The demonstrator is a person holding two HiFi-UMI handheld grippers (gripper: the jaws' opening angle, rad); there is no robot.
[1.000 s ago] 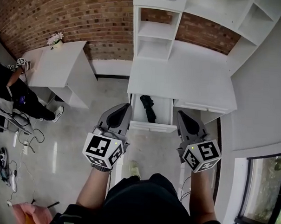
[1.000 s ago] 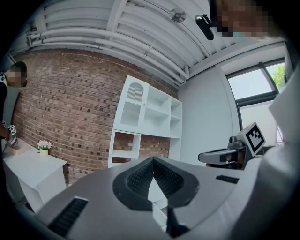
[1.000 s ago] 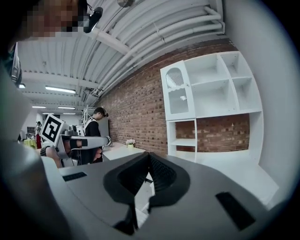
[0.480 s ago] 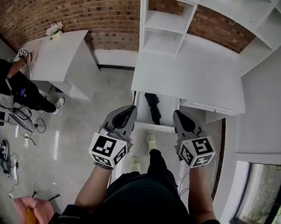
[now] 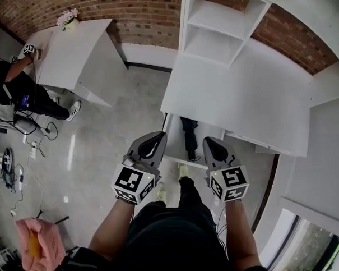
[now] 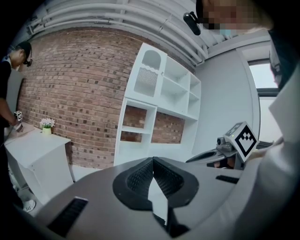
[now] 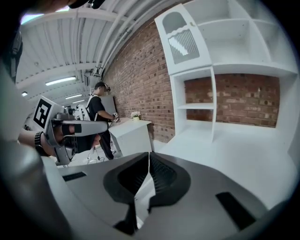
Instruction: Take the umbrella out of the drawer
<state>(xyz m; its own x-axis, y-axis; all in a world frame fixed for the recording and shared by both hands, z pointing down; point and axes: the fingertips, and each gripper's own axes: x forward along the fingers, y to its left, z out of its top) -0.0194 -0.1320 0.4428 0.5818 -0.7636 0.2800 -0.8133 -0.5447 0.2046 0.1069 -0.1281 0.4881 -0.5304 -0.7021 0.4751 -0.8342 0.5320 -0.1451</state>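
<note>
In the head view a black folded umbrella (image 5: 188, 137) lies lengthwise in the open white drawer (image 5: 174, 139) under the desk. My left gripper (image 5: 160, 135) hovers at the drawer's left front corner, my right gripper (image 5: 206, 140) at its right front corner, with the umbrella between them and neither touching it. Both are shut and empty: the left gripper view shows the left gripper's (image 6: 152, 160) pads meeting, and the right gripper view shows the same for the right gripper (image 7: 149, 154). The drawer and umbrella are hidden in both gripper views.
The white desk (image 5: 244, 96) carries a shelf unit (image 5: 219, 27) against the brick wall. A white cabinet (image 5: 78, 49) with a flower pot (image 5: 69, 18) stands at the left, and another person (image 5: 20, 92) stands beside it. Cables (image 5: 11, 170) lie on the floor.
Both grippers have sunk and moved in toward the drawer's front, closer together. The view has closed in on the desk. Both jaws have stayed shut.
</note>
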